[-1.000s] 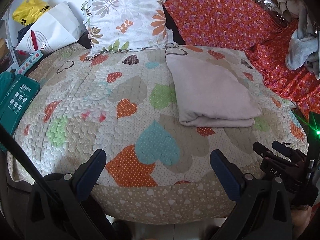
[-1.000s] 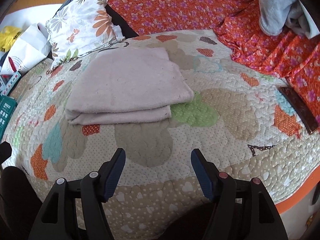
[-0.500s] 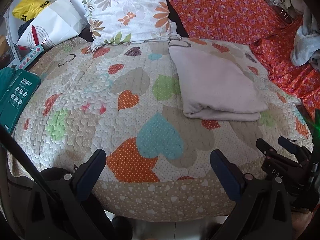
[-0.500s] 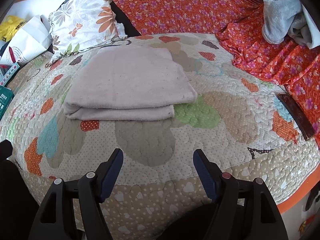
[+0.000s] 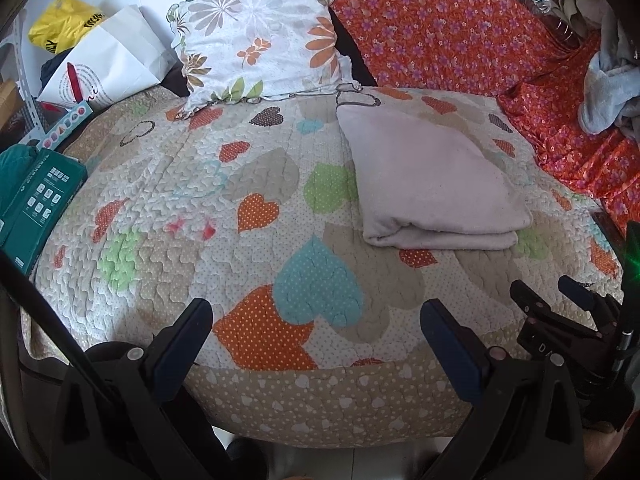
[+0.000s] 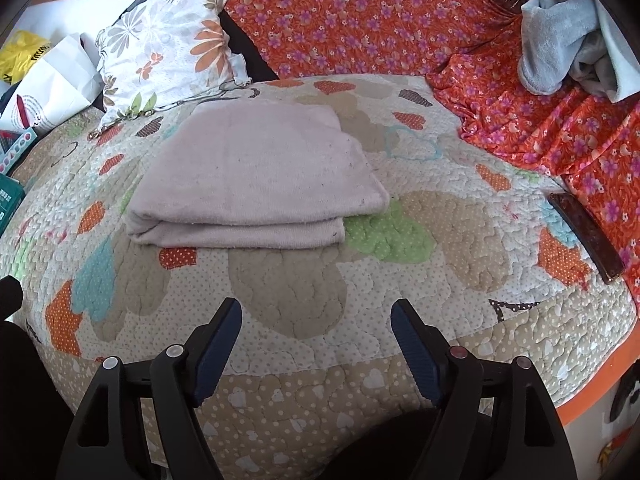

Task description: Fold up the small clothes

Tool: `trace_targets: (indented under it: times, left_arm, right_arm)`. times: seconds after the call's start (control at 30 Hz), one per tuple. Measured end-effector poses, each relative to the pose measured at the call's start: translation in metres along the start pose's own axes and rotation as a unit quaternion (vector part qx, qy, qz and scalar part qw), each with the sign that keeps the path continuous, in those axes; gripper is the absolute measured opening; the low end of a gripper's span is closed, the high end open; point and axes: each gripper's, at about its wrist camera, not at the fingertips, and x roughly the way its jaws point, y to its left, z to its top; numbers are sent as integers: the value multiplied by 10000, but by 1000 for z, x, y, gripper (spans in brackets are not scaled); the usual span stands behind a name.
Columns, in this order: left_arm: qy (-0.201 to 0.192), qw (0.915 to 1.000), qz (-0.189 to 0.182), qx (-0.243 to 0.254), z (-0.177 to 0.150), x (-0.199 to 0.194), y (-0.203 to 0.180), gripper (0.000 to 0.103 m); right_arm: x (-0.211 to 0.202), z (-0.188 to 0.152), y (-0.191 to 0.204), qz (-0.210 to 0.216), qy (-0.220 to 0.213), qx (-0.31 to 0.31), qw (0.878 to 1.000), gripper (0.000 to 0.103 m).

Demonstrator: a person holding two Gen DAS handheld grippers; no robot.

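A pale pink cloth (image 5: 432, 176) lies folded in a flat rectangle on the heart-patterned quilt (image 5: 224, 216); it also shows in the right wrist view (image 6: 256, 176). My left gripper (image 5: 316, 320) is open and empty at the near edge of the bed, well short and left of the cloth. My right gripper (image 6: 316, 320) is open and empty, hovering at the near bed edge, a little short of the cloth's folded front edge. The right gripper also appears at the right edge of the left wrist view (image 5: 560, 312).
A floral pillow (image 5: 260, 40) leans at the back. An orange flowered sheet (image 6: 400, 20) covers the back right, with a grey-blue garment pile (image 6: 568, 40) on it. A dark flat object (image 6: 584, 236) lies at the right. A green box (image 5: 36, 204) and white bag (image 5: 104, 64) sit left.
Both grippers have drawn back slightly toward the near bed edge and stayed open. The folded cloth has not moved.
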Motion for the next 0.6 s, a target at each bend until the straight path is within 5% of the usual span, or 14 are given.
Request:
trace_targets:
  times: [0.6]
  left_arm:
    - [210, 9998, 1, 54, -5, 11, 0, 103]
  right_arm:
    - [1, -2, 3, -100, -40, -75, 9999, 82]
